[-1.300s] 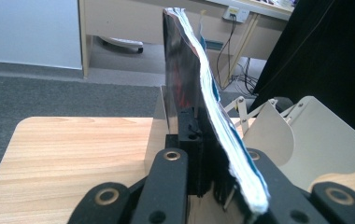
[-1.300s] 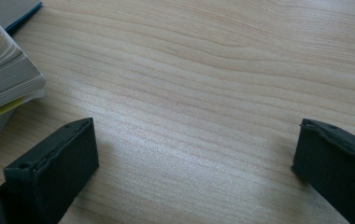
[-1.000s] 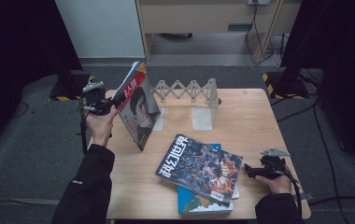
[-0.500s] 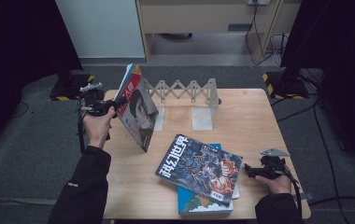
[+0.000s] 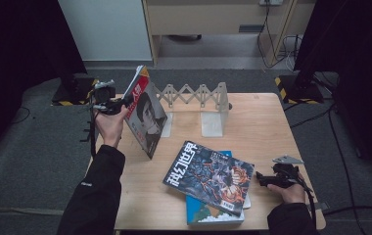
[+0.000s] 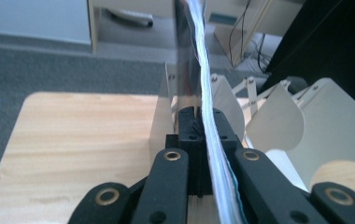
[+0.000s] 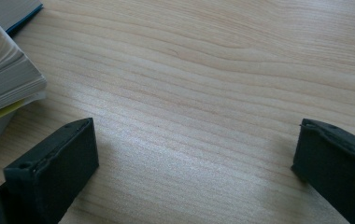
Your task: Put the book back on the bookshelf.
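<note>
Pale wood lies bare between your right gripper's wide-spread jaws, which hold nothing, resting beside the stacked books. Farther off, your left gripper has just clamped again on the magazine, now tipped nearer upright at the folding rack, so slotting it in looks close.

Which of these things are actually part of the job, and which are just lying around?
In use:
- magazine, clamped upright in the left gripper
- folding book rack

Lying about:
- two stacked books
- right gripper, fingers open over the table
</note>
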The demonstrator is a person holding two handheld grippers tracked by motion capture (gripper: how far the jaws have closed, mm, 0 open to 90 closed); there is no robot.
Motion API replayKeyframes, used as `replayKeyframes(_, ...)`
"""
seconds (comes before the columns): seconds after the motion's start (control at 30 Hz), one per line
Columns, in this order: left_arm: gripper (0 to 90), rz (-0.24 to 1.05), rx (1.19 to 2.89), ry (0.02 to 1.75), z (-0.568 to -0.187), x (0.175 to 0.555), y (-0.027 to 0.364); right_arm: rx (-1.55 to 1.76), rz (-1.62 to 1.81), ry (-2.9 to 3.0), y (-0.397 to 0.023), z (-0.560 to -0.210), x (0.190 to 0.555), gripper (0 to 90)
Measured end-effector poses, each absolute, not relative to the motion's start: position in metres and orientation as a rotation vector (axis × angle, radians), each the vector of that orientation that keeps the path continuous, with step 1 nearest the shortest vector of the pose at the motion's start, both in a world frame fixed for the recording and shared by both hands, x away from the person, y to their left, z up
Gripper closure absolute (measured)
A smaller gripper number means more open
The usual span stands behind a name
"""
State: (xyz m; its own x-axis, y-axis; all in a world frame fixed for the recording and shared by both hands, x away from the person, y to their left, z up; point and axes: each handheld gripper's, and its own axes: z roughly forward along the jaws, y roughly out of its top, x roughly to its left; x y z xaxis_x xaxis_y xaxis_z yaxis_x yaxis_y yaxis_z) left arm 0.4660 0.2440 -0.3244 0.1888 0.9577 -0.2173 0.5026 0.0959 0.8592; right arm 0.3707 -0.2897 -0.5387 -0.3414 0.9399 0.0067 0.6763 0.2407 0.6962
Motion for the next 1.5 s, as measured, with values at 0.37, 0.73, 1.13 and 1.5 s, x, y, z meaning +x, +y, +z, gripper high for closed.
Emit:
replayKeyframes(0.37,86.1,0.803,1.549,1.415,-0.324,0.474,0.230,1.478,0.860,2.105,-0.290,-0.539,0.371,0.1)
replayKeyframes(0.73,86.0,0.833,1.539,1.407,-0.334,0.479,0.225,1.476,0.862,2.105,-0.290,-0.539,0.371,0.2)
replayKeyframes(1.13,86.0,0.845,1.547,1.400,-0.333,0.483,0.220,1.466,0.867,2.101,-0.289,-0.539,0.371,0.1)
replayKeyframes(1.5,73.8,0.790,1.511,1.352,-0.334,0.476,0.229,1.470,0.867,2.100,-0.289,-0.539,0.371,0.1)
